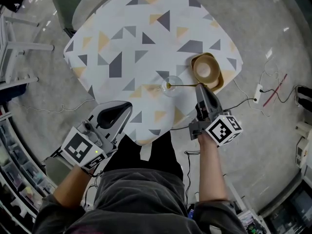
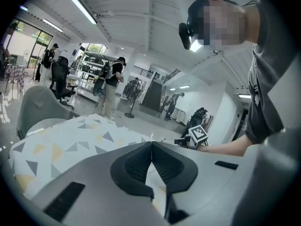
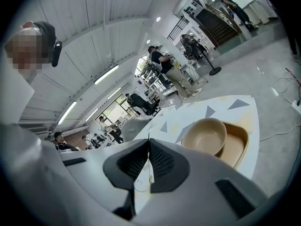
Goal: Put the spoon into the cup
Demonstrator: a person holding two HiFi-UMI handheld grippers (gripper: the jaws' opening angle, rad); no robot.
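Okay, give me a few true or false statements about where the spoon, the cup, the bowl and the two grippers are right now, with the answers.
1. The spoon has its bowl end in the clear cup. True.
2. The beige bowl sits alone at the table's left side. False: it sits on a beige plate near the right edge.
3. The left gripper and right gripper both have their jaws together. True.
4. The left gripper hangs over the cup. False: it is at the table's near edge, apart from the cup.
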